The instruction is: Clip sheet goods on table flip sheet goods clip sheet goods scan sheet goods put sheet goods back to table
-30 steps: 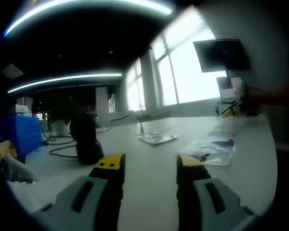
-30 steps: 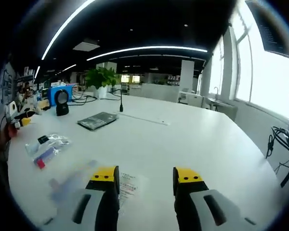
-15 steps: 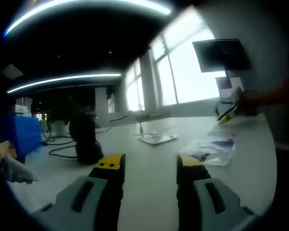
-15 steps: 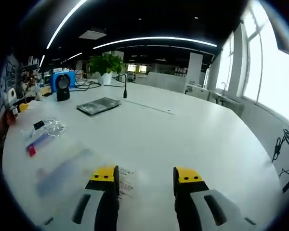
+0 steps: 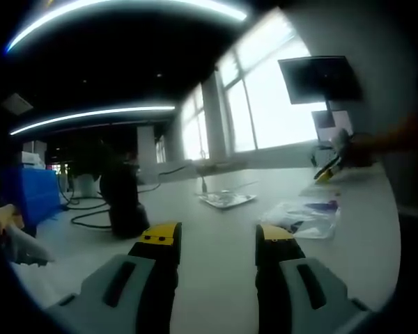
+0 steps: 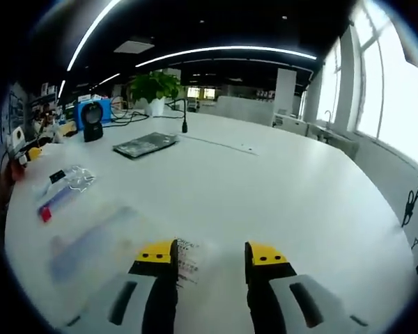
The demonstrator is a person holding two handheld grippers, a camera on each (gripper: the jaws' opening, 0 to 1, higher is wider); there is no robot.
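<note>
Right gripper (image 6: 210,256): jaws apart, empty, low over the clear sheet goods (image 6: 101,240) near the table (image 6: 299,195) edge.
Risk: jaws may skid on the thin, flat film and pinch nothing.
Left gripper (image 5: 214,236): jaws apart, idle.
Around: toothbrush packet (image 6: 61,186), foil pouch (image 6: 145,145), scanner (image 6: 92,122) toward the far edge. Nothing obstructs.

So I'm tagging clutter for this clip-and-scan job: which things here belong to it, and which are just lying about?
Belongs to the job:
- clear sheet packet, flat on the white table, just ahead of the open right gripper
- black scanner
- open left gripper

Just lying about:
- small clear bag
- dark flat packet
- potted plant
- cables
</note>
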